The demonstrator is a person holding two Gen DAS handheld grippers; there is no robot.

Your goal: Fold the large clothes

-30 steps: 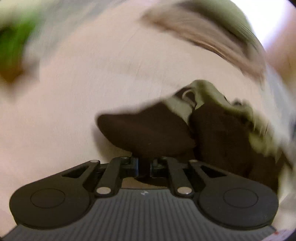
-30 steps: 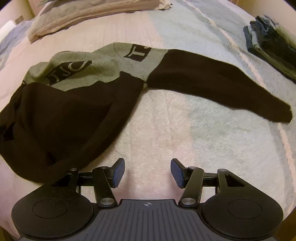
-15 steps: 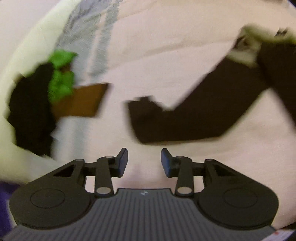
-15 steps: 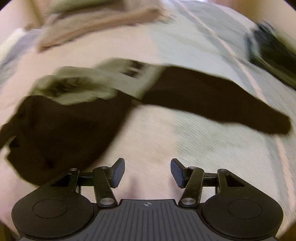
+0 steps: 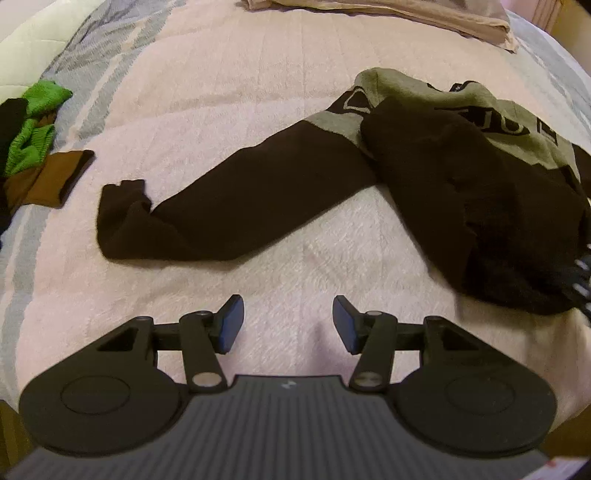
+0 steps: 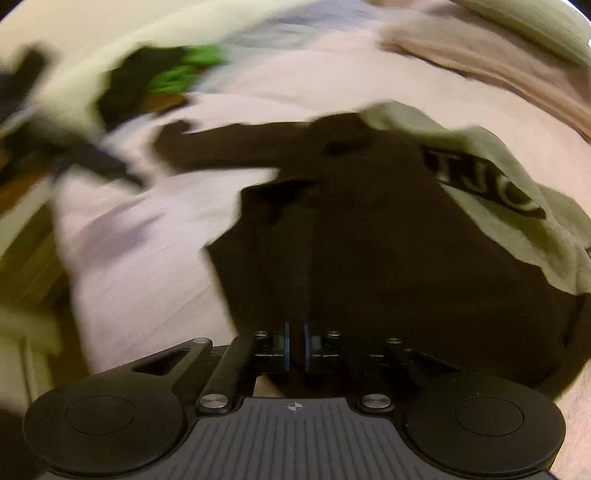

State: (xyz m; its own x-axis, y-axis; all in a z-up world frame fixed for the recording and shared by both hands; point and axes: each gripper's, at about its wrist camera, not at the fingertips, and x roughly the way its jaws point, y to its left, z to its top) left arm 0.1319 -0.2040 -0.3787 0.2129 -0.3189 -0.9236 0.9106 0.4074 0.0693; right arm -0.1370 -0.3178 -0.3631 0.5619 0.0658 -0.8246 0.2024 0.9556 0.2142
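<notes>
A black and grey-green sweater (image 5: pixel 461 173) with black lettering lies on the pink bed cover, its body bunched at the right. One black sleeve (image 5: pixel 229 206) stretches out to the left, cuff rumpled. My left gripper (image 5: pixel 287 324) hovers open over bare cover, short of the sleeve, holding nothing. In the blurred right wrist view my right gripper (image 6: pixel 295 350) is shut on the sweater's black fabric (image 6: pixel 369 258), which rises from between the pads. The grey lettered part (image 6: pixel 498 184) drapes to the right.
A pile of green, brown and black clothes (image 5: pixel 29 140) sits at the left edge of the bed. Folded beige bedding (image 5: pixel 406 14) lies along the far side. The bed's left edge and the other gripper (image 6: pixel 55 147) show blurred in the right wrist view.
My left gripper let go of the sleeve and drew back, now open. My right gripper, open a moment ago, moved onto the sweater's body and shut on its black fabric.
</notes>
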